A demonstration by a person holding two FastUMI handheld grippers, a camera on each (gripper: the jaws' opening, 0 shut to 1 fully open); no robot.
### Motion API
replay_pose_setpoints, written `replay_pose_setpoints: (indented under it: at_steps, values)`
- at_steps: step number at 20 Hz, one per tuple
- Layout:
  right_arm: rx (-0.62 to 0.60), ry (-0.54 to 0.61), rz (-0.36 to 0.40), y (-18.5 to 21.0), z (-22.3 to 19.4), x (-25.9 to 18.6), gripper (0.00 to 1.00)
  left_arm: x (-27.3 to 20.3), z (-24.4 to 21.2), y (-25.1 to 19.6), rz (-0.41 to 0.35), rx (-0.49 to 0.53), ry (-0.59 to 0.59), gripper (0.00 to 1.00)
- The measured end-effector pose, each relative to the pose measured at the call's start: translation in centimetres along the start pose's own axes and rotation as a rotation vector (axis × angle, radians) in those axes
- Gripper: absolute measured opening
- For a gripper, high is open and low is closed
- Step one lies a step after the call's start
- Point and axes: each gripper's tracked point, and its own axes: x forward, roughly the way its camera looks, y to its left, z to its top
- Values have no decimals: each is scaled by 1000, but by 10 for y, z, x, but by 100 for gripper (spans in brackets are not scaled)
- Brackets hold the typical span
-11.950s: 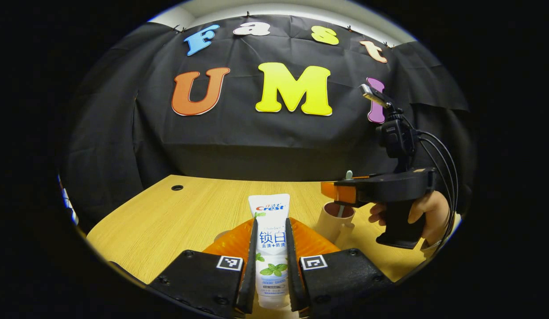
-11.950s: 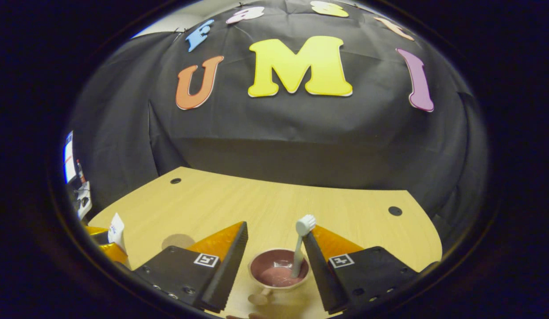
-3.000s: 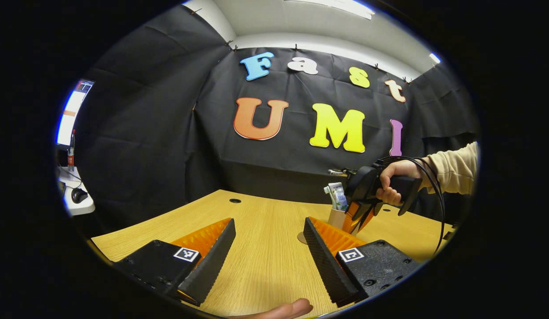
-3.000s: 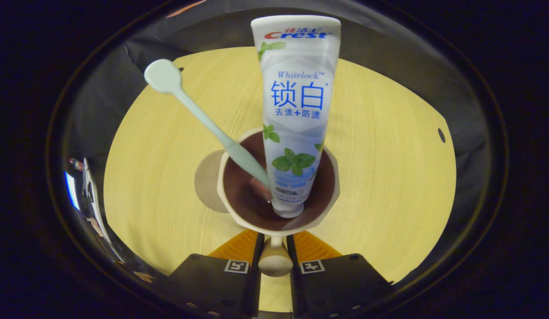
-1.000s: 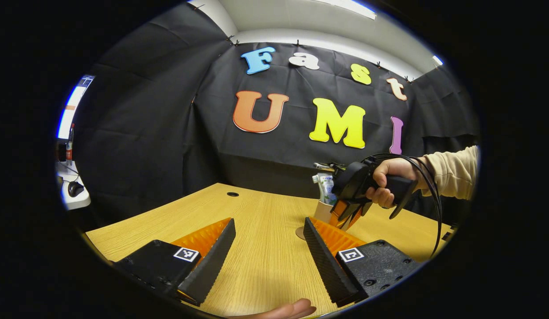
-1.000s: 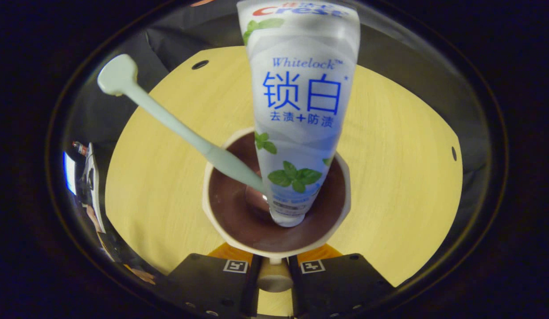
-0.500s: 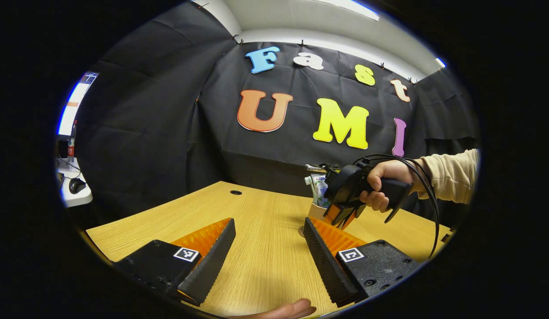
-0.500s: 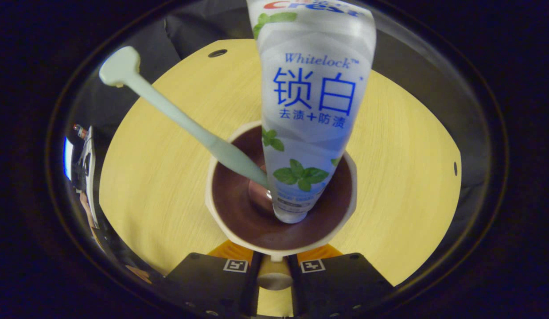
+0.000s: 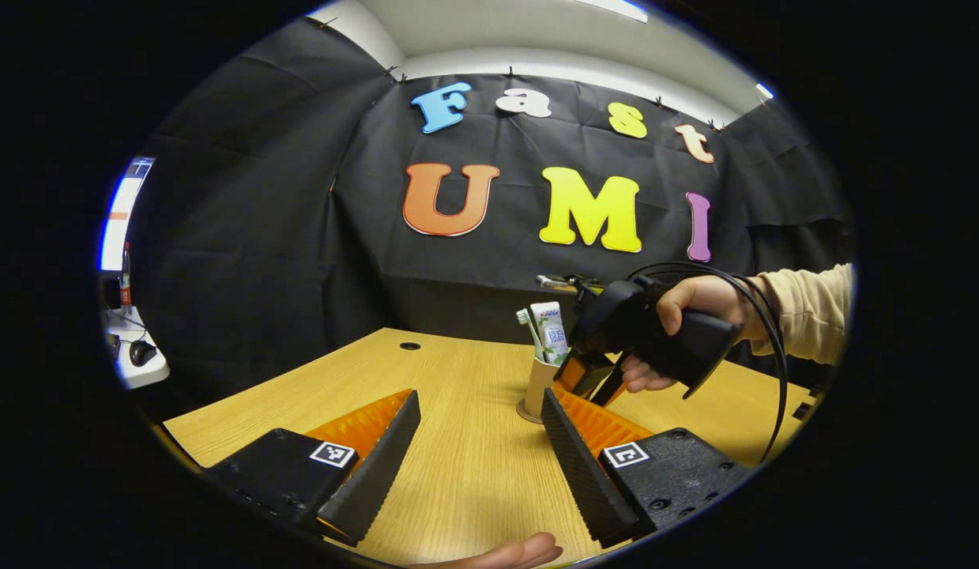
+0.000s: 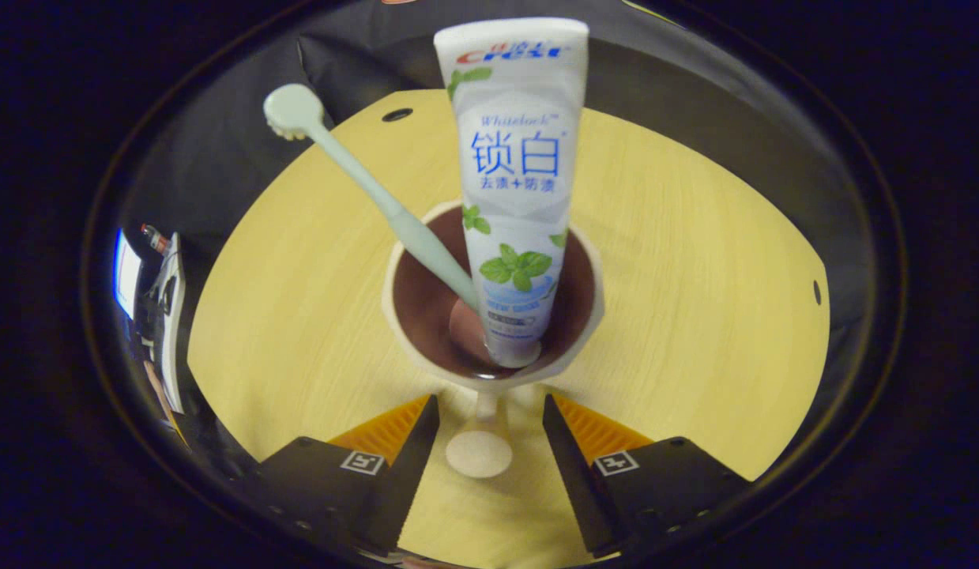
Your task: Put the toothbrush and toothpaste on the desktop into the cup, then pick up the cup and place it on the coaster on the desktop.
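Observation:
A cream cup (image 10: 493, 371) with a brown inside stands upright on the wooden desk (image 10: 694, 276). It holds a white toothpaste tube (image 10: 517, 197) and a pale green toothbrush (image 10: 355, 174), both leaning on its rim. My right gripper (image 10: 491, 407) is open, and the cup's round handle knob (image 10: 479, 453) lies between its fingers untouched. In the left gripper view the cup (image 9: 536, 386) rests on a round coaster (image 9: 525, 416), with the right gripper (image 9: 588, 383) just right of it in a person's hand. My left gripper (image 9: 480, 403) is open and holds nothing, nearer than the cup.
Cable holes sit in the desk at the back left (image 9: 410, 346) and the right (image 10: 815, 292). A side table with a mouse (image 9: 140, 352) stands off to the left. A fingertip (image 9: 521, 550) shows at the desk's near edge. Black cables trail from the right gripper's handle.
The cup came down onto the coaster. My right gripper opened off the handle and drew back a little. The left gripper stayed open and nearly still.

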Motion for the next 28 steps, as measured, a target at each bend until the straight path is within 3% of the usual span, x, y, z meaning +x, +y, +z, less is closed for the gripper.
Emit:
replay_pose_setpoints:
  at_steps: [6,13,20,24,28]
  values:
    - [40,-202,64,-17,-5,-34,93,7,5,-44,-24,24,16,98]
    - [34,-545,-46,-71,-17,-96,93,7,20,-107,-61,103,-15,98]
    - [82,-875,-238,-127,-58,-140,94,9,17,-159,-105,63,38,98]
    - [143,-1002,-278,-143,-99,-163,94,0,27,-161,-81,29,31,98]
    - [193,-1082,-365,-159,-123,-174,96,-9,33,-150,-38,36,22,98]
